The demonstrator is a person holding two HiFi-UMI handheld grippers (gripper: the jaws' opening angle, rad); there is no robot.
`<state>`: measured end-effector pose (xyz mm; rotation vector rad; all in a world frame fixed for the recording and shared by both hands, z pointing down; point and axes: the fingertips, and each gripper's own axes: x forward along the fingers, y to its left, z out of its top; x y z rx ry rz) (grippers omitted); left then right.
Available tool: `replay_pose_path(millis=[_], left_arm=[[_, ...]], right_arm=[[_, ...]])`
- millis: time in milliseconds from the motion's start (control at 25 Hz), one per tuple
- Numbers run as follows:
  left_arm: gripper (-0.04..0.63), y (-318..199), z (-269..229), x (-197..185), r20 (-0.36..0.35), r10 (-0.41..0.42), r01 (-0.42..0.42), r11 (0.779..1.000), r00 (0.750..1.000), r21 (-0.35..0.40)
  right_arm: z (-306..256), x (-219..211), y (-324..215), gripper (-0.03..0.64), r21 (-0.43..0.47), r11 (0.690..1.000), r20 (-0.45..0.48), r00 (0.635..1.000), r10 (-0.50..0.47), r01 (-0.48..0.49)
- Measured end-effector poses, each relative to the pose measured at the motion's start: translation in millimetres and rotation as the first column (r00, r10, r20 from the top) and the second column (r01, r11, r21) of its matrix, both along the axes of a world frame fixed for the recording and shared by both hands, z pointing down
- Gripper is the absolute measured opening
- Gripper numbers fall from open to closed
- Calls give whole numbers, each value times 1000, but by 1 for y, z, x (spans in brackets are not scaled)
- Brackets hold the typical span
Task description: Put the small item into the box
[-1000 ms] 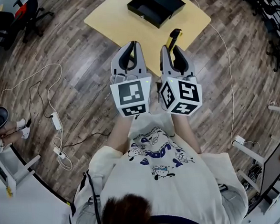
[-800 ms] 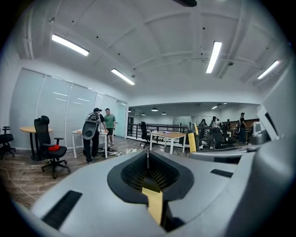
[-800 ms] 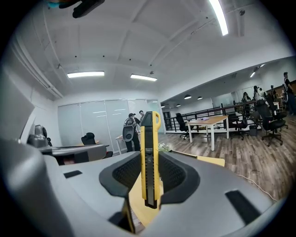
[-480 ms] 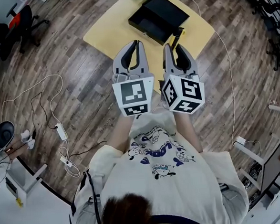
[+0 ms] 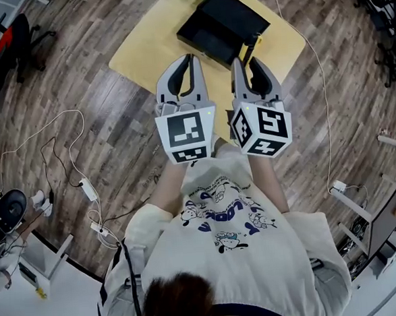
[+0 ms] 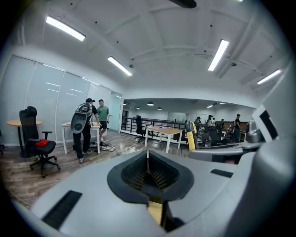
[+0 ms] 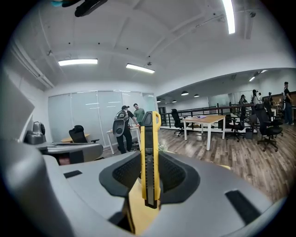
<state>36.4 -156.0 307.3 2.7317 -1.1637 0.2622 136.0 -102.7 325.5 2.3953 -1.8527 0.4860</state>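
The black open box (image 5: 222, 25) sits on the far part of a yellow table (image 5: 143, 50) below me. A yellow and black utility knife (image 5: 250, 49) (image 7: 150, 157) stands upright between the jaws of my right gripper (image 5: 247, 64) (image 7: 150, 175), which is shut on it. The knife's tip pokes out past the jaws, near the box's front right corner as seen from above. My left gripper (image 5: 188, 60) (image 6: 148, 169) hovers beside the right one over the table's near edge, its jaws pressed together with nothing in them.
Cables and a power strip (image 5: 86, 190) lie on the wood floor to the left. A white cable (image 5: 324, 111) runs along the right. An office chair (image 5: 17, 35) stands at the far left. People (image 6: 88, 129) stand by desks far ahead.
The table and box have drawn closer under both grippers. The knife stays in the right gripper, and the left gripper stays shut.
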Motion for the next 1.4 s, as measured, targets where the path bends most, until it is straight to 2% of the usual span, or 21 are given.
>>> replay_pose_path(millis=[320,720,1400], left_arm=[[23,-21,16,11,24,12,-11,999,1000,-37],[23,-44,43,30,46,-51,55,994,998,-95],[23,-70,105,56,118,-173,195,958,978,-211]], right_arm=[[12,15,-23,121,-50,999,-19,1000,-11,10],[34,42,-52,121,-107,991,-13,996,-83,81],[97,65,-105,121,-225,934,38,961,-275,276]])
